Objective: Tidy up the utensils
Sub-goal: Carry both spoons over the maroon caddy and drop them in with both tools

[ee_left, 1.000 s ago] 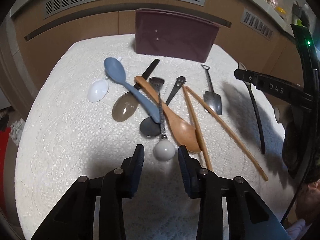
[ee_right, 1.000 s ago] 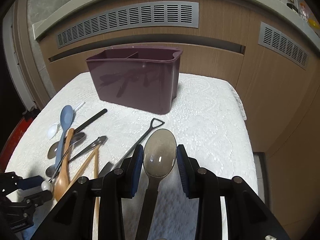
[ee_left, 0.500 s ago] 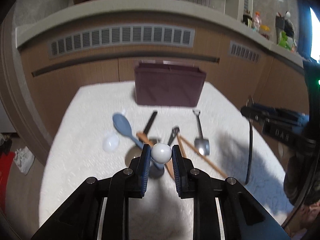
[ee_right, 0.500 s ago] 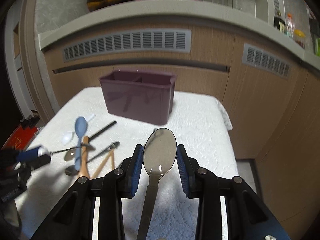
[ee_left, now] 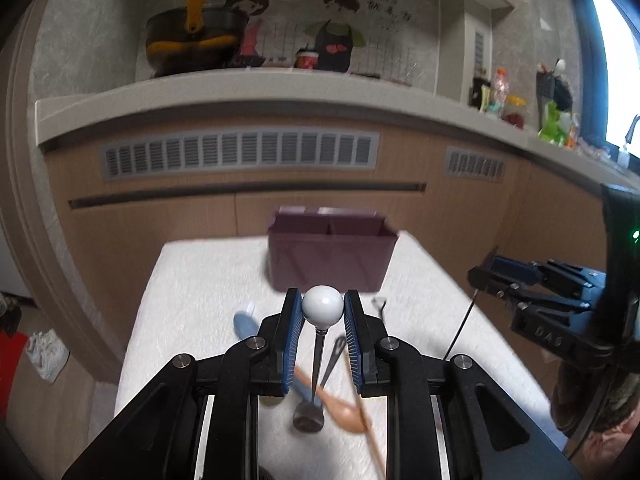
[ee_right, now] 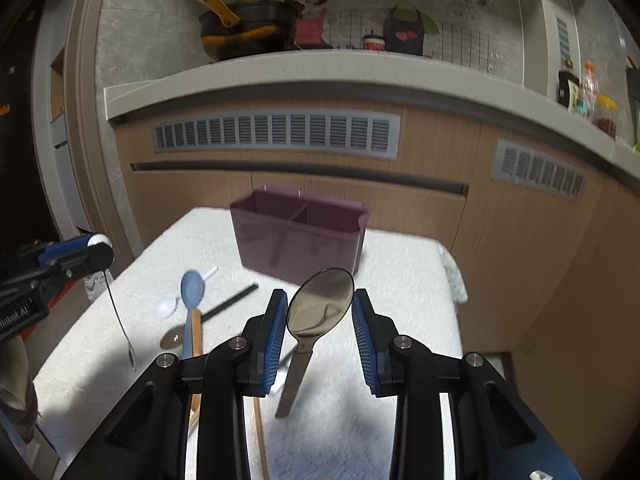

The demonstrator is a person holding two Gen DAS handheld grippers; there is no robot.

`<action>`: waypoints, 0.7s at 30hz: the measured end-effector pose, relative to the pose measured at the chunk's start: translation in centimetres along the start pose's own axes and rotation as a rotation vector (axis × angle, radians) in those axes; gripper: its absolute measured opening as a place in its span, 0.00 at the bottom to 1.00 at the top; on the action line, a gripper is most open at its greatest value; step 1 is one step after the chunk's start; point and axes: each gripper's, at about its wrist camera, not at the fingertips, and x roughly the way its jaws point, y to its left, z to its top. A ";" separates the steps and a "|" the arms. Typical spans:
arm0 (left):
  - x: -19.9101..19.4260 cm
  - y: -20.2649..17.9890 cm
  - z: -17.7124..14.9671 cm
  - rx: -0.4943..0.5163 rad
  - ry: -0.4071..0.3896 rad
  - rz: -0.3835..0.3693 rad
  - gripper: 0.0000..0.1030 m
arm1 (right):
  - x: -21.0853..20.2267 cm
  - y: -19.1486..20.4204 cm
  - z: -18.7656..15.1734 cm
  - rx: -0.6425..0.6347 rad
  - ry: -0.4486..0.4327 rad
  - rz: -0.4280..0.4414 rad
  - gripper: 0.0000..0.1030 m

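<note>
White textured cloth (ee_left: 208, 280) covers the table, which stands before a wood-panelled counter (ee_right: 520, 232) with grey vents. At the far end of the cloth stands a plum caddy (ee_left: 330, 258), upright, split by a divider into two compartments; both look empty as far as the views show.

On the right side of the left wrist view, the right gripper (ee_right: 320, 316) hangs above the cloth's right edge, well apart from the caddy. It carries a steel spoon (ee_right: 320, 308), bowl up and forward between the blue pads (ee_right: 276, 332). The handle slants down below the fingers. The pads stand a little off the bowl on each side, so the exact point of grip is hidden, yet the spoon hangs clear of the cloth.

The left gripper (ee_left: 322, 320) is pinched on the white ball (ee_left: 322, 306) that tops a thin metal utensil. Its shaft drops down to a dark scoop end (ee_left: 307, 420) above the cloth.

Below it the loose utensils lie near the cloth's middle, blurred: a blue spoon (ee_right: 192, 292), a wooden spoon (ee_left: 340, 408) crossing it, a chopstick (ee_left: 372, 432), a small white spoon (ee_right: 166, 307), a black-handled piece (ee_right: 232, 300) and a small shovel-shaped spoon (ee_left: 379, 302) nearer the caddy.
</note>
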 end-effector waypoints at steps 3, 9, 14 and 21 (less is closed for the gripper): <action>-0.6 0.0 2.7 0.020 -0.051 -0.017 0.22 | -0.3 -0.3 2.5 -0.011 -0.025 0.024 0.30; -0.2 0.6 10.3 0.026 -0.163 -0.050 0.22 | -0.8 -1.1 11.0 -0.058 -0.159 -0.002 0.30; 3.5 2.4 15.6 -0.006 -0.198 -0.077 0.22 | 2.3 -2.2 16.6 -0.060 -0.197 -0.053 0.30; 11.2 5.0 18.0 -0.085 -0.142 -0.133 0.22 | 9.1 -3.9 17.4 -0.052 -0.137 -0.094 0.30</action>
